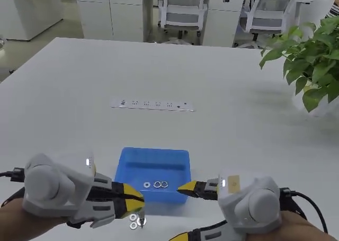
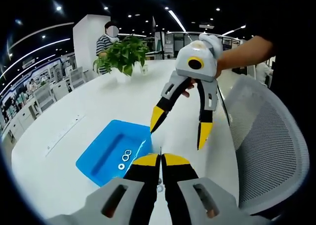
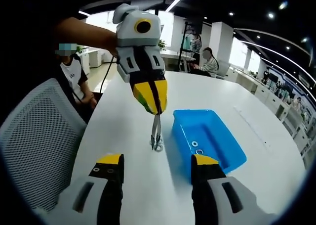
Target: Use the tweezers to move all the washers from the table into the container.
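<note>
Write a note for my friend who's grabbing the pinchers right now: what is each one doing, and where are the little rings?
Left gripper: shut on the tweezers, tips down at the loose washers on the table, on the person's side of the blue container.
Right gripper: open, holding nothing, near the container.
Done: three washers lie in the container.
Left: the loose washers, at least two; the exact count is hard to tell. They probably need lifting in one at a time.
</note>
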